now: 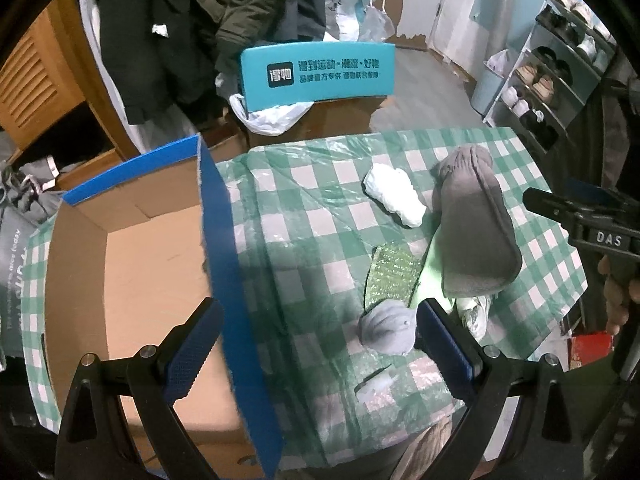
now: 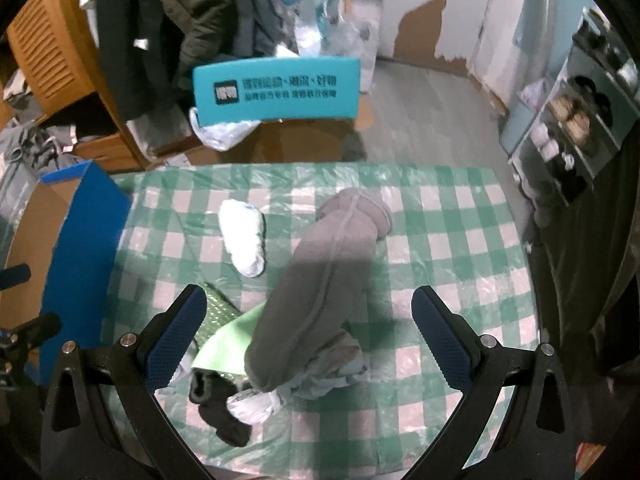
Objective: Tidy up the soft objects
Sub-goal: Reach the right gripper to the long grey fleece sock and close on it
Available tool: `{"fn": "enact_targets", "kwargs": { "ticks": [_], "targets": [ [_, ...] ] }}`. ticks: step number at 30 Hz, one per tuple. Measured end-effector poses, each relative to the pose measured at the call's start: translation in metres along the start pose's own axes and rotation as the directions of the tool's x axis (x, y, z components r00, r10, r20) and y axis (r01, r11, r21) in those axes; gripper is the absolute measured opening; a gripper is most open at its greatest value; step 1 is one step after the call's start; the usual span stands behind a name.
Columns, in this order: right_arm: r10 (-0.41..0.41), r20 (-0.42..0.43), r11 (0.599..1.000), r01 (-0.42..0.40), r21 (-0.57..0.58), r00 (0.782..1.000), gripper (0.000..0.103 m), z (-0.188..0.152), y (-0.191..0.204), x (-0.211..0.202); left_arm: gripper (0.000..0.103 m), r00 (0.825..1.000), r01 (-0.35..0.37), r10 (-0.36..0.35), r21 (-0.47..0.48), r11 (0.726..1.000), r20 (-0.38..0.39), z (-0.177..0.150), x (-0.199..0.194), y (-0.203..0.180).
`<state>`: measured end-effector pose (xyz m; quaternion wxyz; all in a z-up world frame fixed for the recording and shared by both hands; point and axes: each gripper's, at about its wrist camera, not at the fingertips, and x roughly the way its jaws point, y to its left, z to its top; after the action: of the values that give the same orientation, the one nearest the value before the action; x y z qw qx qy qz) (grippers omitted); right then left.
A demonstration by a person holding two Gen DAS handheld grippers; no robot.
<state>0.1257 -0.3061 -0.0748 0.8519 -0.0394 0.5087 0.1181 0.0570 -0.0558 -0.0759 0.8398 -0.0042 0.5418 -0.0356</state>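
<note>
Cluttered room; a checked table (image 2: 440, 208) carried the soft items, with a cardboard box (image 1: 132, 264) at its left edge. Risk: the long grey sock (image 2: 320, 280) overlapped the near-edge pile and could drag neighbours. Left claw (image 1: 320, 344) spread wide, its right finger beside a grey bundle (image 1: 386, 330); right claw (image 2: 308, 332) likewise released, empty.

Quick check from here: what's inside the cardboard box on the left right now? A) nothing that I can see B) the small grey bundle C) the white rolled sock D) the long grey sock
A: in the left wrist view the cardboard box shows only bare floor, while the white rolled sock, long grey sock and small grey bundle all lie on the checked tablecloth.
</note>
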Motion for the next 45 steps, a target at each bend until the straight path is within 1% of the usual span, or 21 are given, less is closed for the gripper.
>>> {"fn": "enact_targets", "kwargs": {
  "ticks": [6,16,21,29,33,34,36,37,39,40,42,45],
  "targets": [
    [0.005,-0.081,0.998,0.0,0.065,0.997,0.101,0.003,-0.014,0.03,0.099,1.0,0.008,-0.009,-0.017,1.0,-0.018,0.011,0.016,-0.003],
    [0.008,-0.191,0.99,0.019,0.137,0.981,0.101,0.002,-0.031,0.079,0.099,0.996,0.04,-0.042,-0.026,0.999,-0.073,0.022,0.047,-0.01],
    [0.036,-0.21,0.986,0.0,0.168,0.977,0.101,-0.001,-0.036,0.091,0.099,0.994,0.041,-0.044,-0.029,0.999,-0.096,0.027,0.061,-0.013],
    [0.042,-0.228,0.992,-0.012,0.128,0.973,0.1,0.002,-0.025,0.107,0.099,0.991,0.055,-0.058,-0.033,0.998,-0.121,0.028,0.076,-0.016],
    [0.057,-0.233,0.994,-0.032,0.109,0.971,0.09,0.003,-0.018,0.111,0.099,0.989,0.061,-0.064,-0.026,0.998,-0.135,0.026,0.082,-0.019],
    [0.057,-0.233,0.994,-0.034,0.102,0.971,0.085,0.003,-0.016,0.112,0.099,0.988,0.062,-0.065,-0.027,0.998,-0.138,0.026,0.083,-0.02],
    [0.051,-0.232,0.996,-0.032,0.081,0.971,0.078,0.004,-0.011,0.113,0.099,0.987,0.063,-0.067,-0.032,0.997,-0.144,0.026,0.084,-0.019],
    [0.044,-0.23,0.997,-0.028,0.07,0.972,0.072,0.004,-0.009,0.113,0.099,0.987,0.063,-0.068,-0.035,0.997,-0.147,0.027,0.085,-0.019],
    [0.036,-0.231,0.998,-0.024,0.054,0.972,0.065,0.003,-0.007,0.114,0.099,0.986,0.065,-0.07,-0.038,0.997,-0.15,0.026,0.085,-0.019],
    [0.036,-0.235,0.998,-0.025,0.051,0.971,0.06,0.002,-0.006,0.115,0.099,0.986,0.063,-0.068,-0.036,0.997,-0.15,0.026,0.085,-0.019],
    [0.039,-0.242,0.998,-0.027,0.053,0.97,0.055,0.001,-0.006,0.115,0.099,0.986,0.064,-0.069,-0.036,0.997,-0.15,0.025,0.086,-0.02],
    [0.052,-0.237,0.997,-0.038,0.062,0.97,0.042,0.001,-0.007,0.112,0.099,0.985,0.074,-0.078,-0.033,0.997,-0.156,0.023,0.085,-0.022]
  ]
}}
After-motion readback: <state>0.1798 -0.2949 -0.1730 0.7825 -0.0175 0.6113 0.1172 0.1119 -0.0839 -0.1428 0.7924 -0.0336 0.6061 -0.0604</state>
